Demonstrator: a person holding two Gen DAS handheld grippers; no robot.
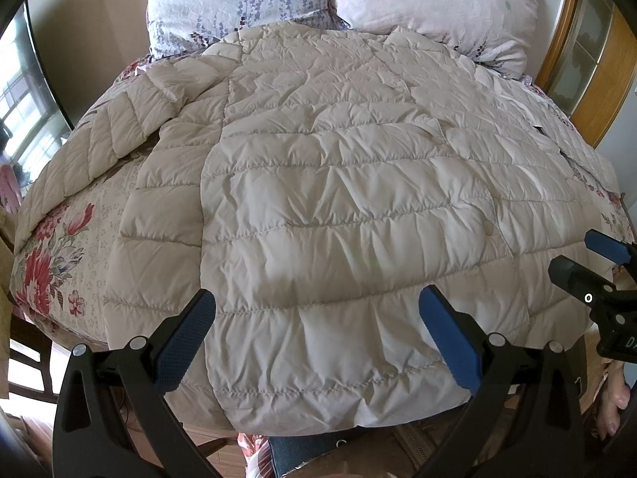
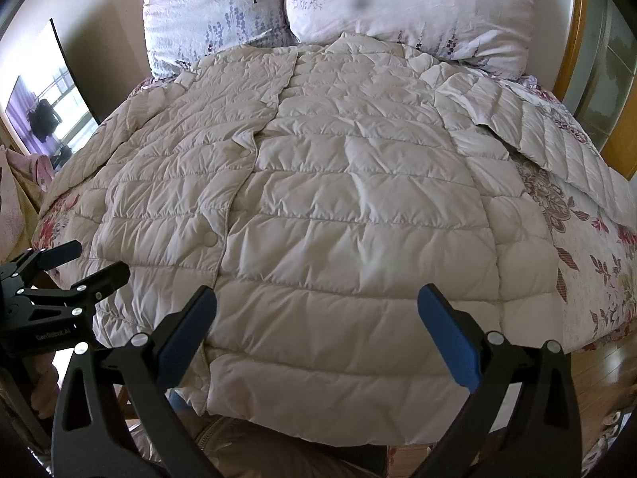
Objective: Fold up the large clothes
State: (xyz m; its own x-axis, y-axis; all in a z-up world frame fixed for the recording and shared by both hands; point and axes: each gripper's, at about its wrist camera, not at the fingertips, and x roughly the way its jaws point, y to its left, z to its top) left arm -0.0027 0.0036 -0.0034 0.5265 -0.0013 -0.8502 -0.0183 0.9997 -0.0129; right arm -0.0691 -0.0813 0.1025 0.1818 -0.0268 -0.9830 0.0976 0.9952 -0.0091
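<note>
A cream quilted down coat [image 1: 338, 199] lies spread flat, front up, across the floral bedspread [image 1: 59, 247], its collar up against the two flowered pillows [image 1: 239, 4] and its hem hanging just over the near edge of the bed. One sleeve [image 2: 557, 151] stretches out to the right, the other [image 1: 103, 147] to the left. Both grippers hover above the hem, side by side: the left gripper [image 1: 316, 318] and the right gripper [image 2: 316, 318] each have their blue-padded fingers [image 2: 450, 334] spread wide, holding nothing.
</note>
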